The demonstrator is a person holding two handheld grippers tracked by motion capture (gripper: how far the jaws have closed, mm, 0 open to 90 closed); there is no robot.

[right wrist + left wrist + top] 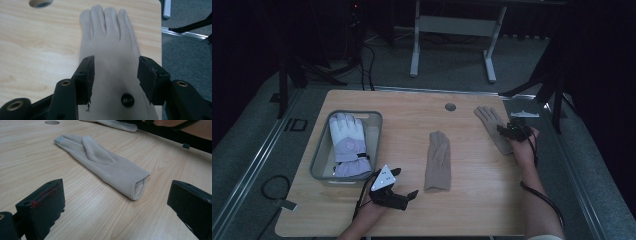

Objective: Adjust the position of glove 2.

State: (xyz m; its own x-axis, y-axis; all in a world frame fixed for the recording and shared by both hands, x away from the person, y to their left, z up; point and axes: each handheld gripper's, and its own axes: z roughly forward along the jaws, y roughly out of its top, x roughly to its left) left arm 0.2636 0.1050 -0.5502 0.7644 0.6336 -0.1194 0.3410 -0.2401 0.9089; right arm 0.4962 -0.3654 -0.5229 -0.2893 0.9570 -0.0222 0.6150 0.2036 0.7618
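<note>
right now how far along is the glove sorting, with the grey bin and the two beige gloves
Looks done: the white and lilac padded ski gloves lie in the grey plastic bin. In hand: the right gripper stands open over the beige knit glove by the table's right edge, jaws astride it, not yet pinching. Left: that glove and the second beige glove at mid-table remain on the wood; the left gripper waits open near it.

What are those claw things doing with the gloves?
A person holds a black two-jaw claw in each hand at a light wooden table. The right claw hangs open just above a beige fabric glove near the table's right edge, jaws on either side of it. The left claw waits open near a second beige fabric glove in the middle. A white and lilac padded winter glove lies in a grey plastic bin.
</note>
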